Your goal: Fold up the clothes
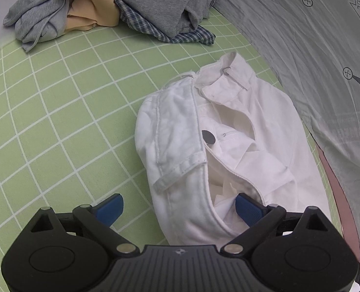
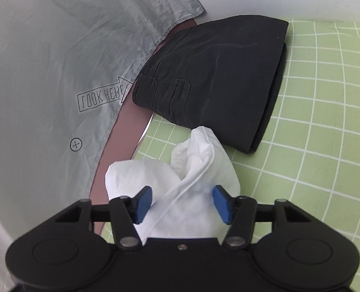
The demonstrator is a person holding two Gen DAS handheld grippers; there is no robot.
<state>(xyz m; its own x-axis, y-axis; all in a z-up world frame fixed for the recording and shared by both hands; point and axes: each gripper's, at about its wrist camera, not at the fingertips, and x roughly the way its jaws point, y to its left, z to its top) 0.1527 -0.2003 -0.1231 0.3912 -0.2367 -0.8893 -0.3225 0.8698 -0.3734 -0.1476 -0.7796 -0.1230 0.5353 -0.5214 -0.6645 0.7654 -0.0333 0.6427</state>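
The white trousers (image 1: 219, 146) lie bunched near the sheet's (image 1: 58, 97) right edge. The left gripper (image 1: 180, 209) is spread wide over the waistband; the right gripper (image 2: 182, 204) straddles a leg, pads not visibly pressing. Pinch both layers squarely before pulling flat.

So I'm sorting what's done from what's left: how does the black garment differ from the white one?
The black garment lies folded flat into a neat stack; the white garment is rumpled, its waistband gaping open. The black one lies untouched; the white one sits between the fingers of both grippers. Both lie on the green checked sheet.
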